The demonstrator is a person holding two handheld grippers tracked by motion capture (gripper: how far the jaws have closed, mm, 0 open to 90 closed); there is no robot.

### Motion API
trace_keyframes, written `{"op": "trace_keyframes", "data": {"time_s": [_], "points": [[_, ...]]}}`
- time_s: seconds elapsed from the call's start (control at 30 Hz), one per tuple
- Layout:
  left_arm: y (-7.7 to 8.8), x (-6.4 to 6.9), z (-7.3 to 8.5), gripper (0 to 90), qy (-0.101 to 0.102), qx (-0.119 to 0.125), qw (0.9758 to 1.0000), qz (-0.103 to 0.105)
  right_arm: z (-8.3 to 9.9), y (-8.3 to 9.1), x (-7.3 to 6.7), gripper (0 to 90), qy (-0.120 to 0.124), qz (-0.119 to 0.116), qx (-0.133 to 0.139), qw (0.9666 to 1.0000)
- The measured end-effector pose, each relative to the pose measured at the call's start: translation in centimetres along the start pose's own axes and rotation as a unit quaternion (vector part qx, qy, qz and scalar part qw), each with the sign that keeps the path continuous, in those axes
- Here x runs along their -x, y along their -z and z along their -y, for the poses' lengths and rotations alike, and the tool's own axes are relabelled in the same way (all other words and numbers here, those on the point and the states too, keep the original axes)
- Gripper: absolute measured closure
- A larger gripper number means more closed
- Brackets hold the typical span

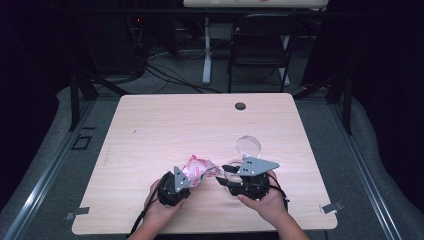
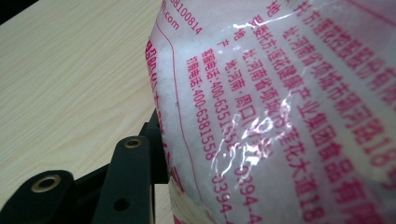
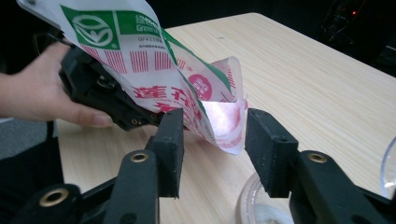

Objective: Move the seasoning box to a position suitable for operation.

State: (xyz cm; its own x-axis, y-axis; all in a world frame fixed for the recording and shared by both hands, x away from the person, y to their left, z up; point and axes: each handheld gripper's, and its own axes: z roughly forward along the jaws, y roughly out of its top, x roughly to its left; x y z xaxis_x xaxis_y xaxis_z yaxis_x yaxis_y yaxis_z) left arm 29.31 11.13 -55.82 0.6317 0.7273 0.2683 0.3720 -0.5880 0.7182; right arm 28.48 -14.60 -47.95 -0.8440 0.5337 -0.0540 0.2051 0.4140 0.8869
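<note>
**Two grippers, one bag of white crystals**

Two hands work low in the high view. The left gripper (image 1: 186, 181) grasps the pink-and-white bag (image 1: 199, 168) at lower centre, lifted off the table (image 1: 165, 125); the right gripper (image 1: 227, 175) sits just right of it, pointing left at the bag's free end. A clear lid (image 1: 248, 146) lies just above it.

In the left gripper view the bag (image 2: 280, 112) crowds the right of the frame, red print over white grains, pressed against the one jaw that shows at lower left — grasped, I judge.

In the right gripper view the bag (image 3: 187, 88) slants from upper left down to centre, its long axis running toward the right gripper (image 3: 212, 140). Its torn lower corner hangs between the two black jaws, which stand released — neither pad presses on it. The left gripper (image 3: 102, 93) grips the upper part. A clear container rim (image 3: 247, 200) sits at the bottom, below that corner. The corner lies dead ahead of the right fingers, so that hand is the nearer one to take it.
</note>
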Motion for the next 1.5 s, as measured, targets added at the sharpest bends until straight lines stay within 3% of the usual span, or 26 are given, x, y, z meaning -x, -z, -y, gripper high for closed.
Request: {"op": "trace_keyframes", "data": {"time_s": [0.13,0.5,0.8,0.93,1.13,1.3,1.5], "points": [[-0.1,-0.1,0.0,57.5,-0.007,-0.001,0.9999,-0.008,0.1,-0.1,-0.1,55.9,0.035,0.019,-0.011,0.9992],[-0.2,0.0,0.0,57.5,-0.035,-0.017,0.9985,-0.038,-0.4,0.2,-0.7,57.9,0.087,0.033,-0.014,0.9956],[-0.2,0.2,-0.4,57.6,-0.059,-0.023,0.9969,-0.048,-0.9,0.4,-1.4,59.6,0.14,0.04,-0.022,0.9892],[-0.3,0.1,-1.1,57.6,-0.053,-0.014,0.9974,-0.047,-1.0,0.4,-1.4,60.1,0.142,0.038,-0.02,0.9889],[-0.2,-0.4,-2.6,57.7,-0.092,-0.019,0.9936,-0.063,-1.3,0.7,-1.2,60.0,0.149,0.044,-0.02,0.9877],[-0.4,-0.8,-3.7,57.6,-0.101,-0.018,0.9925,-0.066,-1.4,1.0,-1.0,59.6,0.148,0.051,-0.015,0.9876],[-0.4,-0.8,-4.4,57.7,-0.122,-0.023,0.9894,-0.075,-1.6,1.5,-0.7,59.6,0.145,0.058,-0.008,0.9878]]}}
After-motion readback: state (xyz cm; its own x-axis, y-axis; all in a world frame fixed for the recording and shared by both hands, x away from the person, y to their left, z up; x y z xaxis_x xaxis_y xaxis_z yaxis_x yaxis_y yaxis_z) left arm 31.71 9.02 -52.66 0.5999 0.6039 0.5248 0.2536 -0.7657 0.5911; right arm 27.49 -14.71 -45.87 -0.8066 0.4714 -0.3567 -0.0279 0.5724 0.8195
